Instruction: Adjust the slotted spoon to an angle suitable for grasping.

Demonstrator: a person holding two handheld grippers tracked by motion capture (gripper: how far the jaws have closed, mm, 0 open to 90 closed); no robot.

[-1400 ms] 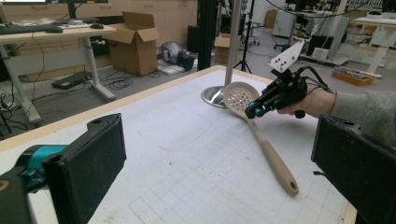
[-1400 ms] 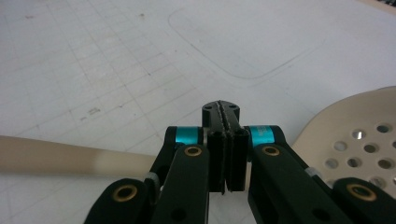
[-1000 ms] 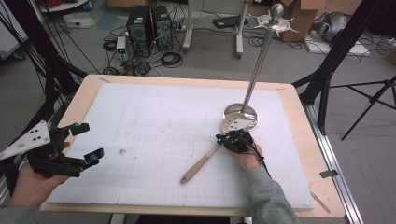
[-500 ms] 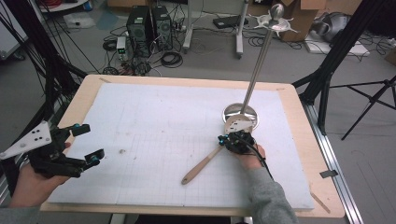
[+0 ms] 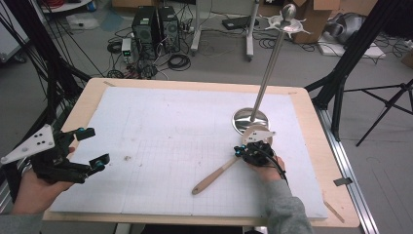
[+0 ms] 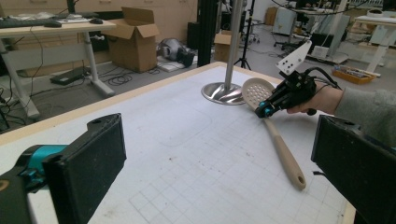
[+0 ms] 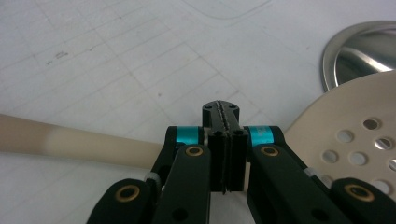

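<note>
Near the stand's round base (image 5: 249,120), the slotted spoon (image 6: 275,135) is clamped at its neck by the right gripper (image 5: 247,152), jaws pressed together on it; bowl lies beside the base, handle tip on the mat (image 5: 160,146), probably pre-lift for hanging. Left gripper (image 5: 87,146) is held idle at the table's left edge, jaws apart, empty.

A wooden-rimmed table (image 5: 87,105) carries a white gridded mat (image 5: 160,141). On the mat stands a metal stand's round base (image 5: 250,118); just beside the base lies a slotted spoon (image 5: 214,176), possibly with its head lifted slightly.
</note>
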